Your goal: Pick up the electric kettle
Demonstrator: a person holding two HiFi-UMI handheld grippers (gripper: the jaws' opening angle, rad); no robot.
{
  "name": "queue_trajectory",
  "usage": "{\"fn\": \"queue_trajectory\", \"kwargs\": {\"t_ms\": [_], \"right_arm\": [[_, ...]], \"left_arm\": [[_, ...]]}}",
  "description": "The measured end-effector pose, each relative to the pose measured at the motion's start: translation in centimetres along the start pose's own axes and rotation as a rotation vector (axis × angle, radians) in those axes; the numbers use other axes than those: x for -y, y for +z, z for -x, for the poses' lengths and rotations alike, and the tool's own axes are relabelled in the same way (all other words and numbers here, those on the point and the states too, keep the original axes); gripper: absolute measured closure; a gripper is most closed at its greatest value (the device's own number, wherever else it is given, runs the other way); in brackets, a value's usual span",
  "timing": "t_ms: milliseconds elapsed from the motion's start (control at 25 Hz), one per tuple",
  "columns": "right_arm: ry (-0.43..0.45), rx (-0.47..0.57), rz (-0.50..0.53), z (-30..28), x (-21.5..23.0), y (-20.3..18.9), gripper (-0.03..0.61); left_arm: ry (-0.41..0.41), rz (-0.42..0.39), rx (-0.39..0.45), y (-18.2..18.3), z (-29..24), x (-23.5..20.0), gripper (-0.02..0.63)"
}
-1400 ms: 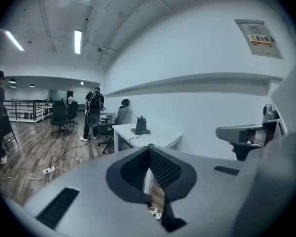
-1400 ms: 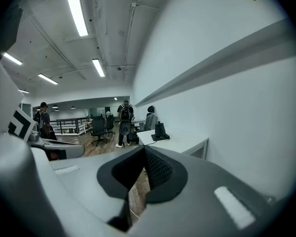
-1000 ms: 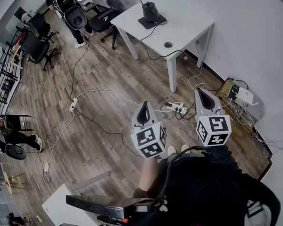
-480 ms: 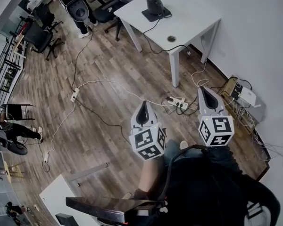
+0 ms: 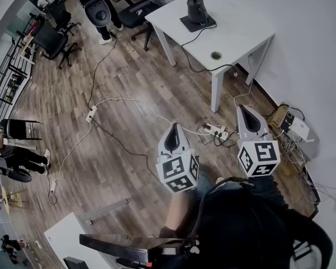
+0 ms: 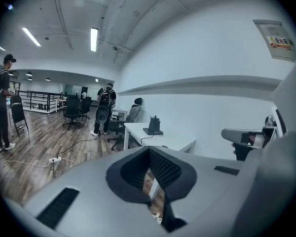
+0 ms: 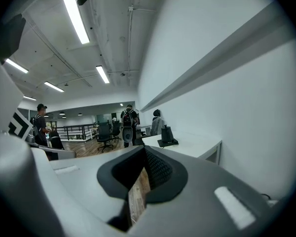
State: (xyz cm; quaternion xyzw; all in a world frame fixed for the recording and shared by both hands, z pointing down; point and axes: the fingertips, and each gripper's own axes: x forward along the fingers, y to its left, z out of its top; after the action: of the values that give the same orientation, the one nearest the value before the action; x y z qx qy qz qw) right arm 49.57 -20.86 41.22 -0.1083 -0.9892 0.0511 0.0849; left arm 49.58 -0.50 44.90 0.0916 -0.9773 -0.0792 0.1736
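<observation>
**Facing the white table with both claws closed and empty**

A wood-plank floor point(image 5: 129, 122) fills most of the head view. The white table point(image 5: 243, 35) stands against the pale wall and is the landmark here. To the table's left, black office chairs point(image 5: 50, 35) cluster, and a person with a backpack point(image 5: 98, 7) stands just off its left end. Loose cables trail over the floor on the side of the table away from the wall.

The left gripper point(image 5: 172, 134) and the right gripper point(image 5: 247, 116) are both held over the floor, well apart from the table and pointing toward it. The left gripper view shows its black ribbed jaws brought together with nothing between them. The right gripper view shows the same: jaws together, nothing clamped.

The electric kettle point(image 5: 196, 7), black with a thin spout, stands upright on its flat dark base point(image 5: 199, 22) near the table's left end, toward the wall. It is far from either claw. A black cord leaves the base and drops over the table's front edge; where it ends is hard to trace, though it seems to run under the table.

A white power strip point(image 5: 215, 131) lies on the floor near the table's front leg. A small round cable port point(image 5: 215, 55) is set in the tabletop, to the right of the kettle.
</observation>
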Motion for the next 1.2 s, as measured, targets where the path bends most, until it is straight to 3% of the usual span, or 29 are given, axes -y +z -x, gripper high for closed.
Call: {"fn": "queue_trajectory", "kwargs": {"t_ms": [400,880,1200], "right_arm": [[-0.026,0.012,0.042,-11.3,-3.7,2.5,0.577],[-0.058,0.025,0.064,-21.5,-9.2,3.2,0.577],[-0.038,0.024,0.066,-25.3,-13.6,2.4,0.577]], "left_arm": [[-0.001,0.001,0.026,5.9,-7.9,-7.8,0.614],[0.018,0.027,0.01,8.4,-13.0,-17.6,0.614],[0.018,0.031,0.003,8.5,-14.2,-22.1,0.614]]}}
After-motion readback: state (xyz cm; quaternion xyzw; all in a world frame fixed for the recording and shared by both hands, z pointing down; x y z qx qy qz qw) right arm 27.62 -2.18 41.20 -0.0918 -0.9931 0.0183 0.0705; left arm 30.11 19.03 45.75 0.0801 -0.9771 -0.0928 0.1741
